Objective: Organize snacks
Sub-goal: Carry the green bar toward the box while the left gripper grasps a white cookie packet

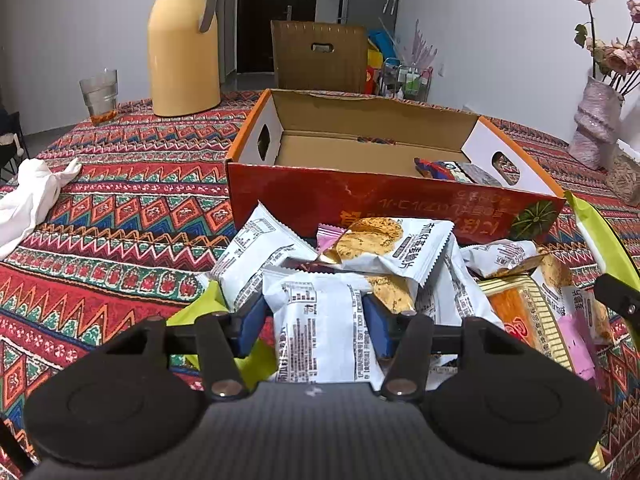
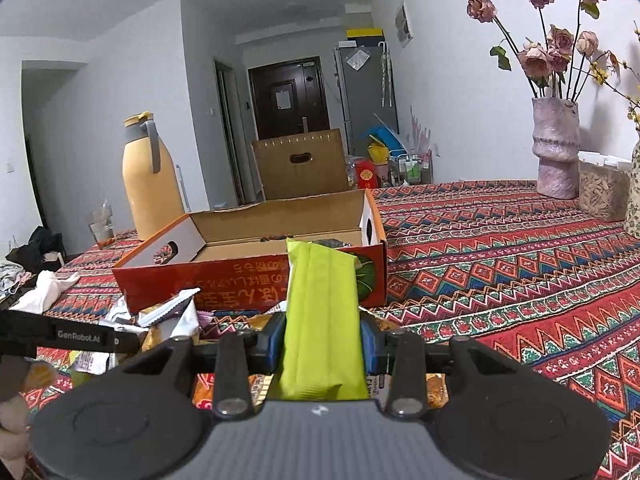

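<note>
With the left gripper [image 1: 316, 320] clamped on a white packet [image 1: 320, 332] atop the snack pile [image 1: 400, 264] and the right gripper [image 2: 322, 340] pinching a green packet [image 2: 322, 312] before the box [image 1: 392, 196], slick wrappers could slip free mid-carry.

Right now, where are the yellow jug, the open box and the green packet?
yellow jug [image 1: 182, 60], left wrist view, on the middle of its body.
open box [image 1: 360, 204], left wrist view, on its red front wall.
green packet [image 2: 322, 312], right wrist view, on its middle, between the blue pads.
</note>
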Tool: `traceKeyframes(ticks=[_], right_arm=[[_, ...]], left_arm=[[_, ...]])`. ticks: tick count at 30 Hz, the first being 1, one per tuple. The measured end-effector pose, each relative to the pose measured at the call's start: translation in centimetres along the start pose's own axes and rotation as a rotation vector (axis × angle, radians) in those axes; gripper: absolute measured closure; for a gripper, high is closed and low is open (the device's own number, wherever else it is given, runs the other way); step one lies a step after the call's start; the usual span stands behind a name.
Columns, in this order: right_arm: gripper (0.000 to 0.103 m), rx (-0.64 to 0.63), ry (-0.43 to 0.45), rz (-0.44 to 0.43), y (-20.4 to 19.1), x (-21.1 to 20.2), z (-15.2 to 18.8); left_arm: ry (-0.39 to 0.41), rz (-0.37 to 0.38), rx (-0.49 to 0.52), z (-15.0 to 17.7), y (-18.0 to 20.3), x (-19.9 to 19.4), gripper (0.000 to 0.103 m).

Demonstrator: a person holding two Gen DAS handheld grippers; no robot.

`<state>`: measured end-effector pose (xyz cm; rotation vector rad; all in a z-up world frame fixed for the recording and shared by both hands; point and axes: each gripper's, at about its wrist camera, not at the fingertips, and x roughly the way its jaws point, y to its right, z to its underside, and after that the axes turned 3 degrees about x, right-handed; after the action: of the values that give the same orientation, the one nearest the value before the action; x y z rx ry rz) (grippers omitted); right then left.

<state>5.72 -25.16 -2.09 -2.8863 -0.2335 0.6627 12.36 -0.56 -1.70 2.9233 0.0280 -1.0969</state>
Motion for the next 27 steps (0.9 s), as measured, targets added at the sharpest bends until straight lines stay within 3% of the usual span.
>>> traceKeyframes(ticks=[12,27], right_arm=[[0.066,-0.011,0.022,-0.007,-0.5,0.0,-0.7],[0.066,-0.054,0.101,-0.06,-2.4,3.4,-6.6]], left_arm=[[0.11,-0.019,0.001,-1.7,-0.5,-3.1,0.05],[0.223,-0.045,0.006,-8.1,0.5,-2.7,0.05]])
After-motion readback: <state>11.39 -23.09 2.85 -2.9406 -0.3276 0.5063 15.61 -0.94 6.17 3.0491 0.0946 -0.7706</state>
